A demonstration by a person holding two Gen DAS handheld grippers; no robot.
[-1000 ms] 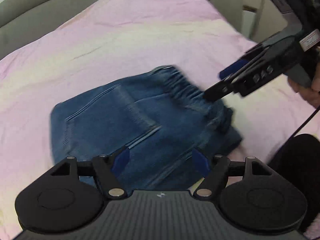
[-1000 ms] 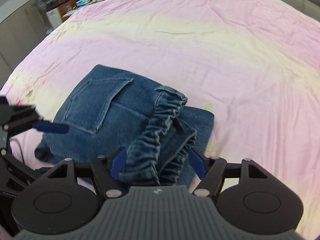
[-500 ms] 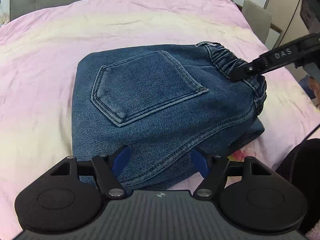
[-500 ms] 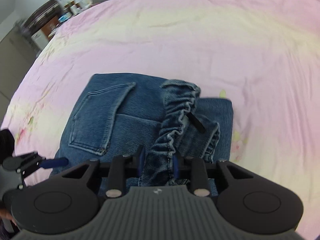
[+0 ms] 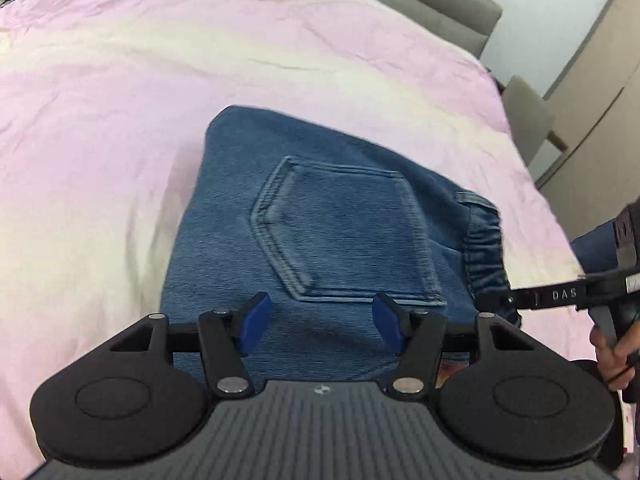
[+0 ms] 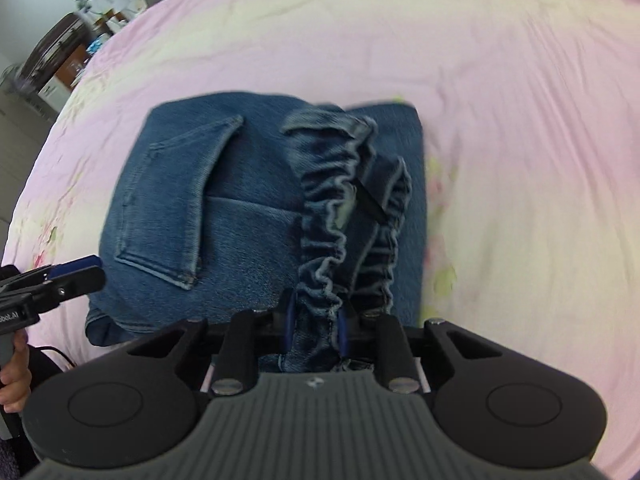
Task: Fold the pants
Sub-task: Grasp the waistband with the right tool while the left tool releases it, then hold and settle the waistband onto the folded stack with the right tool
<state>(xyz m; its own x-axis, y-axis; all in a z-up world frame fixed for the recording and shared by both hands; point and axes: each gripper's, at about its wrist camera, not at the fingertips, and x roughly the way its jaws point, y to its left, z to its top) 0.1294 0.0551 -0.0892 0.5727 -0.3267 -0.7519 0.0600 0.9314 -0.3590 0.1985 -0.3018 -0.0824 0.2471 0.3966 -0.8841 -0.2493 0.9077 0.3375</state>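
pants: folded, on bed | right gripper: closing, pinching waistband | left gripper: closing, spread over pants, pads clear of cloth

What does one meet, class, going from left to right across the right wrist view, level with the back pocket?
Pink bedsheet → stitched back pocket of the folded blue denim pants → gathered elastic waistband → small black tag → flat lower denim layer → pink bedsheet again.
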